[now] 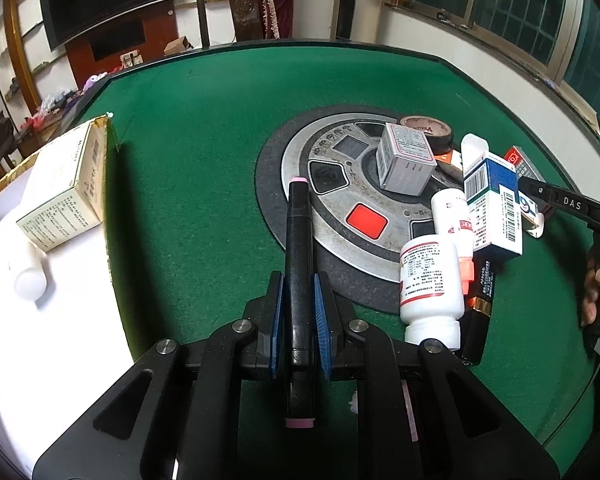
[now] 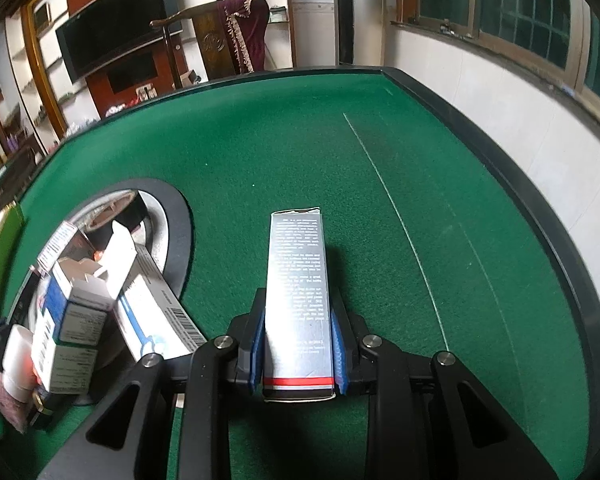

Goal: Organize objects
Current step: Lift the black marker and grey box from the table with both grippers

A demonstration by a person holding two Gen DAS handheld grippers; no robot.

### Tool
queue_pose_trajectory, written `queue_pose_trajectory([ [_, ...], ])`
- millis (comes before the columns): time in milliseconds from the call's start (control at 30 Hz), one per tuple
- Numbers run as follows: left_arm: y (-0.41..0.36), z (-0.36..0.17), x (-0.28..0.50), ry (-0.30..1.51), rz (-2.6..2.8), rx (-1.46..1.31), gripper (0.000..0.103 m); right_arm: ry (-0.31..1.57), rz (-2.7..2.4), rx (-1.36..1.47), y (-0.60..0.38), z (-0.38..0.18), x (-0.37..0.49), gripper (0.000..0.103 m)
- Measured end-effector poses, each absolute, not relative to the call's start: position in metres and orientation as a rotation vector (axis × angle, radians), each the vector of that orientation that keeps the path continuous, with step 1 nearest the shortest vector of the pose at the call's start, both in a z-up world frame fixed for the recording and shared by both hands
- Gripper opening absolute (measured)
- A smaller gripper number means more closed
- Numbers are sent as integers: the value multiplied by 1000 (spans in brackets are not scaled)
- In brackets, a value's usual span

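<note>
Starting at the far left of the left wrist view, a white tray [image 1: 60, 320] with a gold rim holds a cream box [image 1: 66, 188] lying tilted and a white bottle [image 1: 30, 276] below it. Right of the tray, in the lower centre, the left gripper [image 1: 299, 304] is clenched on a black marker [image 1: 299, 264] with pink ends, its blue pads pressing both sides of the barrel, the marker pointing up the frame over the green table [image 1: 200, 140]. Further right sits the round grey console [image 1: 340, 184] with a red button, and on and around its right edge a pile: a grey cube box [image 1: 406, 162], a tape roll [image 1: 428, 128], a blue-and-white carton [image 1: 492, 208], two white bottles [image 1: 430, 288], the nearer lying on its side. At the right edge a hand [image 1: 598, 292] grips the other tool's handle.

In the right wrist view, the same pile [image 2: 100, 300] fills the lower left, blurred. At centre the right gripper [image 2: 298, 340] is grasping a long silver box [image 2: 298, 288] with a red stripe at its near end, pads tight on both long sides, bare green felt beyond it to the right.
</note>
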State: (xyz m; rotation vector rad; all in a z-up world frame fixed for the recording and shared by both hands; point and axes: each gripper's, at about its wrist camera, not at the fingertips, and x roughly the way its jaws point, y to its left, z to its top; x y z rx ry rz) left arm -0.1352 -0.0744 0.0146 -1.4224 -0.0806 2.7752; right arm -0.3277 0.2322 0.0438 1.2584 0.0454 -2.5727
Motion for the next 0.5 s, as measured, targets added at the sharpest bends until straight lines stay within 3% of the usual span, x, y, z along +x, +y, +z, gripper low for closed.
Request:
queue_pose_trajectory([
  [167,-77,13,-135,-94,2771,-1440,14,-15,-2547,1262,233,46,-325,27],
  [500,-66,9,-138,16,2813,-1429,14,75,-2563,1255,221,45,-323,27],
])
